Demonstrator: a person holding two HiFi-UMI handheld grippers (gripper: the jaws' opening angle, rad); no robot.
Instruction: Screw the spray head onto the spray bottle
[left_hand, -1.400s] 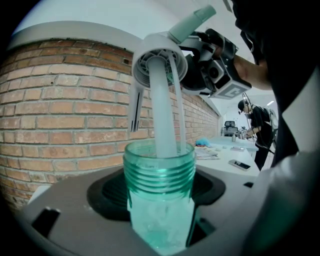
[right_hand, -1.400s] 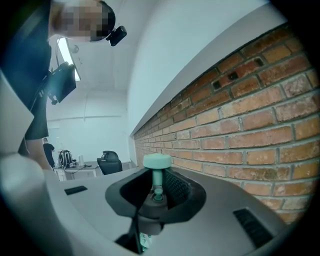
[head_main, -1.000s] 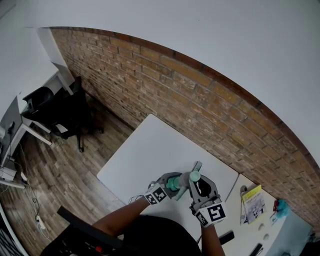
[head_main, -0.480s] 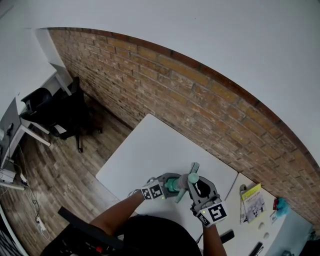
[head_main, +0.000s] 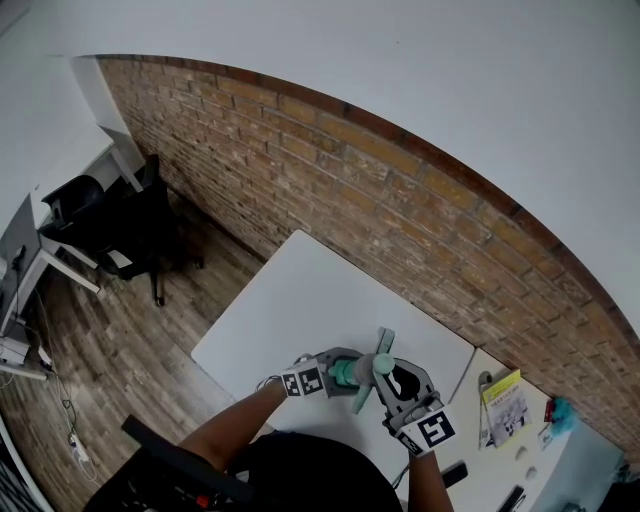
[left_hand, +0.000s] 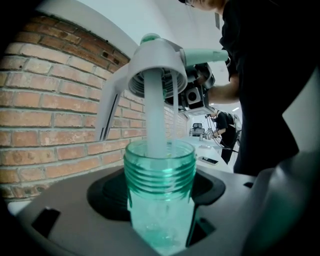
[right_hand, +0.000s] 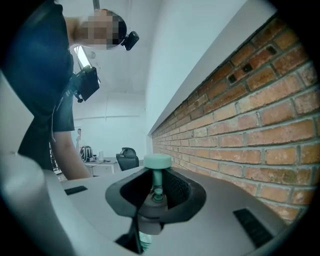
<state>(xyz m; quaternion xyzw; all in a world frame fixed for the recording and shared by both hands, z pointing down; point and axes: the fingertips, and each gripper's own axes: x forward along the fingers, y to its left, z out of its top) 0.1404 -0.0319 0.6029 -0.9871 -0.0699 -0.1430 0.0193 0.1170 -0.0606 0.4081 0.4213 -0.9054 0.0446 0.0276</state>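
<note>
A brick wall (head_main: 400, 200) runs behind a white tabletop (head_main: 300, 300). An office chair (head_main: 135, 235) stands well beyond its left edge, and a side table (head_main: 570, 470) carrying a yellow booklet (head_main: 506, 400) sits by its right corner. Over the tabletop's near edge, my left claw (head_main: 345, 372) clenches the green spray bottle (left_hand: 159, 200). My right claw (head_main: 392, 378) clenches the spray head (left_hand: 157, 65), its collar just above the bottle's threaded neck, its tube dipping inside. Since a second ago my left claw has turned and shifted slightly left. White surface stretches from my claws to the far edge.
</note>
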